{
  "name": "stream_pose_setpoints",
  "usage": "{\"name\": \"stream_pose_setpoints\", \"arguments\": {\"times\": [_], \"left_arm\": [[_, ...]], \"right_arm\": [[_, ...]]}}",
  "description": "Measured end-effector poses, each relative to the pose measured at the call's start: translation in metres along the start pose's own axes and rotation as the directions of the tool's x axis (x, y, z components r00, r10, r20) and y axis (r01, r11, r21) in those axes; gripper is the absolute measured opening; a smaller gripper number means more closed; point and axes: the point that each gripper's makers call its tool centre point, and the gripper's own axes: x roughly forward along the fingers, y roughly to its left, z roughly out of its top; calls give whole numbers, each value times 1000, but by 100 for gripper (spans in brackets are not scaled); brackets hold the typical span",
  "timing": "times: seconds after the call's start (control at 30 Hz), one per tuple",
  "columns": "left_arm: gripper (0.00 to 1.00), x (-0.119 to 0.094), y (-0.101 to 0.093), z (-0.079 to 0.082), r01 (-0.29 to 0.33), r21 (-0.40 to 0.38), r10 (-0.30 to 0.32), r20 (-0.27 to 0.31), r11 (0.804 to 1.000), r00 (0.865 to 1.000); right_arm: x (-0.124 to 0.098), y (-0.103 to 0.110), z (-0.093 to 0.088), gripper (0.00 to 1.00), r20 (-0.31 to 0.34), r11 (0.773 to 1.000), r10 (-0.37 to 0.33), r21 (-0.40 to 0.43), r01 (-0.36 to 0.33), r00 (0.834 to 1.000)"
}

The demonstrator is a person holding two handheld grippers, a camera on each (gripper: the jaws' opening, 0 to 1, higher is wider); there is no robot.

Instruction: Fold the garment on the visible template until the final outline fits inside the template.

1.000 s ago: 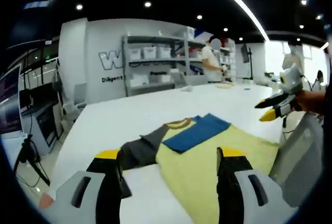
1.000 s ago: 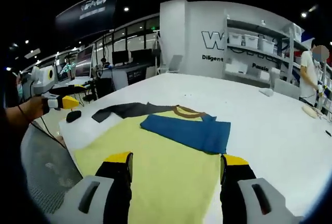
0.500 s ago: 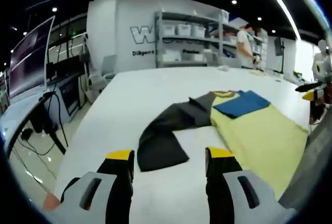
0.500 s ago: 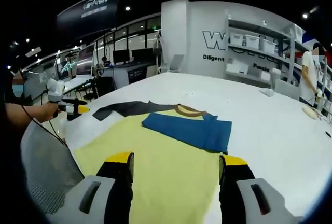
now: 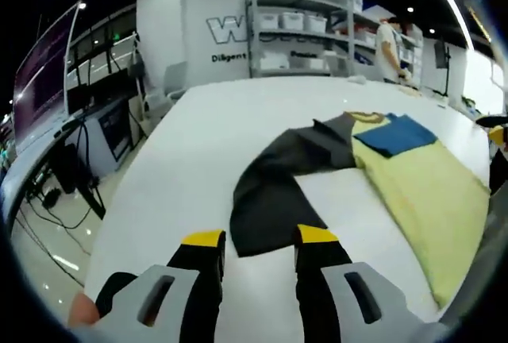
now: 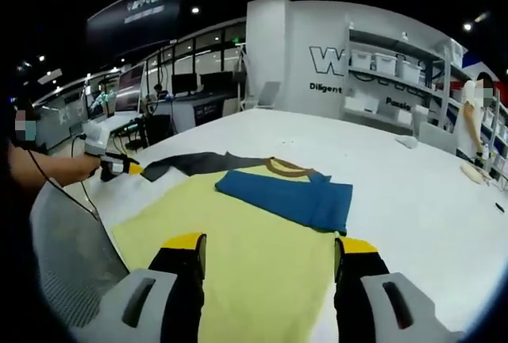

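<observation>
A yellow shirt lies flat on the white table, and its body also shows in the left gripper view. Its blue sleeve is folded across the chest. The dark grey sleeve stretches out sideways. My left gripper is open just short of the grey sleeve's cuff end, a person's hand holding it there. My right gripper is open low over the yellow hem, nothing between its jaws, and its tip shows at the far edge.
A grey mesh chair back stands close beside the table's near edge. Shelves with white bins line the back wall, with a person near them. Desks with monitors sit beyond the table's left edge.
The left gripper has moved closer to the grey sleeve's end and its jaws have narrowed somewhat. The right gripper has barely moved.
</observation>
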Motion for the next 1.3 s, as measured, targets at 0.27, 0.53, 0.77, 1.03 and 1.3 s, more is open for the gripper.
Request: {"name": "stream_pose_setpoints", "arguments": {"times": [0.27, 0.53, 0.77, 1.03, 1.3], "left_arm": [[27, 3, -3, -8, -18, 10, 18, -58, 1000, 998], [26, 7, 4, -14, -45, -21, 43, -95, 999, 995], [21, 11, 5, -13, -31, -39, 27, -92, 999, 995], [7, 16, 7, -10, -39, 25, 41, -103, 999, 994], [2, 9, 28, -5, -93, 48, 98, -94, 994, 991]], "right_arm": [[1, 2, 1, 66, 3, 1000, 6, 0, -6, 1000], [1, 2, 2, 65, 9, 1000, 7, 1, -7, 1000], [1, 2, 2, 65, 10, 1000, 7, 2, -7, 1000], [0, 1, 3, 64, 18, 1000, 4, 7, -4, 1000], [0, 1, 3, 64, 17, 1000, 4, 9, -4, 1000]]}}
